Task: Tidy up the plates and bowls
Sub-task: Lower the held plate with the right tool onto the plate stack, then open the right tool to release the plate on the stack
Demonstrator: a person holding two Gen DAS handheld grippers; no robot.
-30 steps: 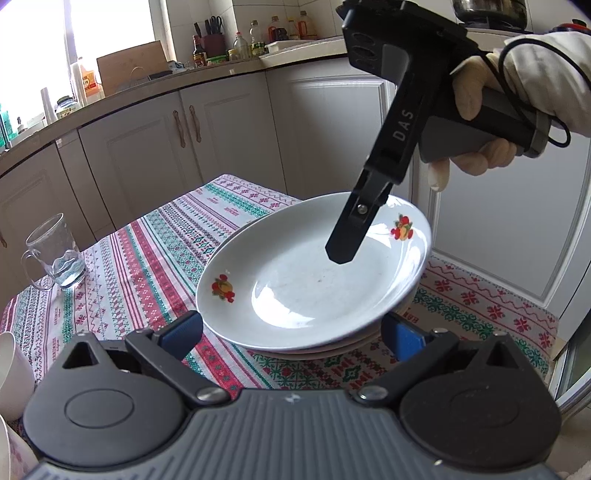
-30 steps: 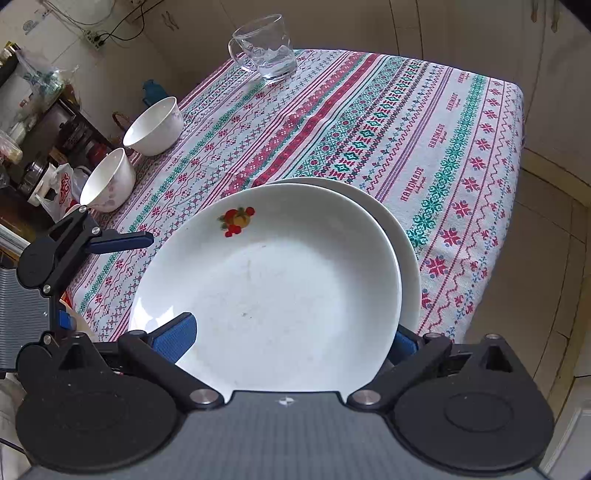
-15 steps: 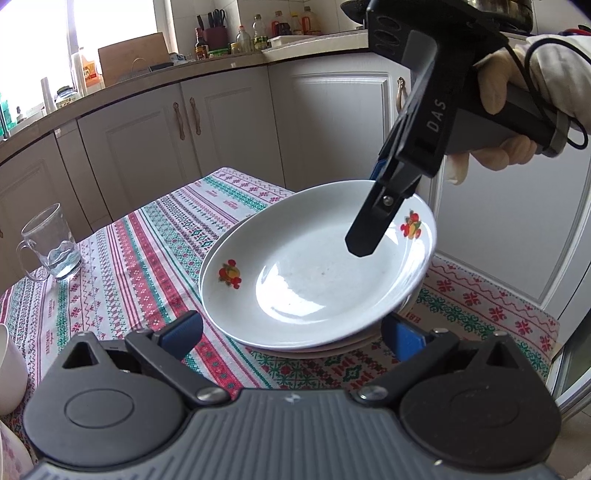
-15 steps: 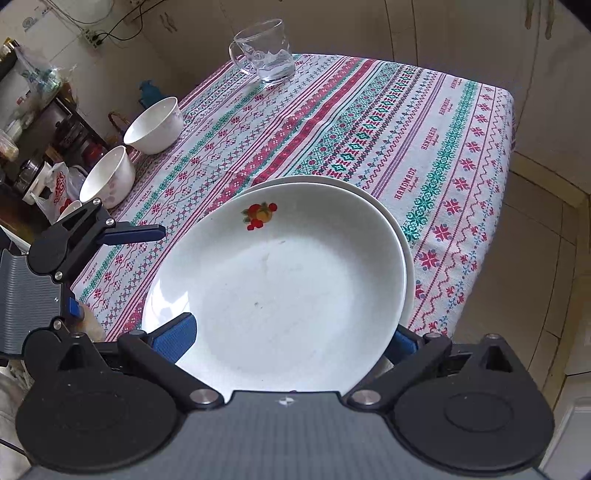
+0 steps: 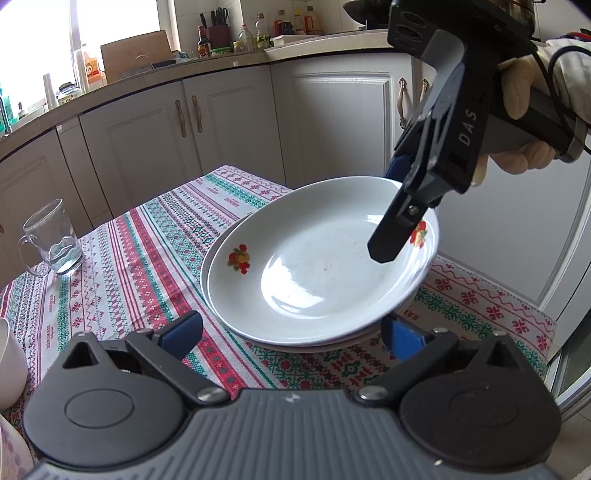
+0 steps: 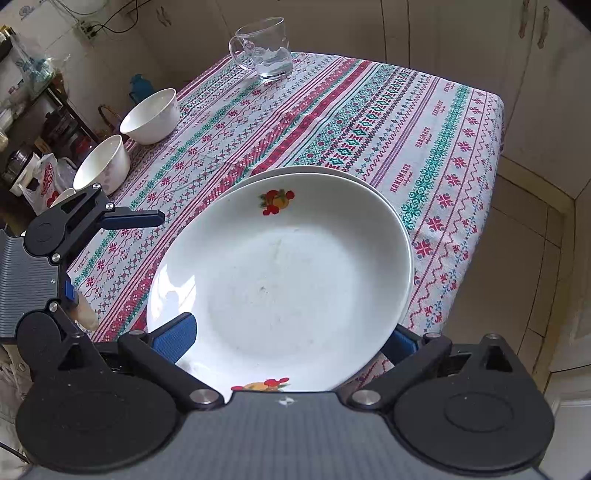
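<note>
While right gripper (image 5: pixel 400 225) clamps top plate (image 5: pixel 325 266) – rim tilted up toward it, over lower plate (image 6: pixel 380 192) | left gripper (image 5: pixel 291 332) spread apart

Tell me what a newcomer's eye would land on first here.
The big white plate with fruit motifs, tilted over a second plate near the table corner, its rim between the right gripper fingers. Then the striped tablecloth, with a glass mug at its far edge and two white bowls on the left.

We are in a home kitchen: white cabinets (image 5: pixel 229 122) fill the upper middle of the frame, bottles (image 5: pixel 258 35) and a knife block (image 5: pixel 212 33) line the worktop (image 5: pixel 147 74) at the top, beside a sunlit window (image 5: pixel 33 48).
</note>
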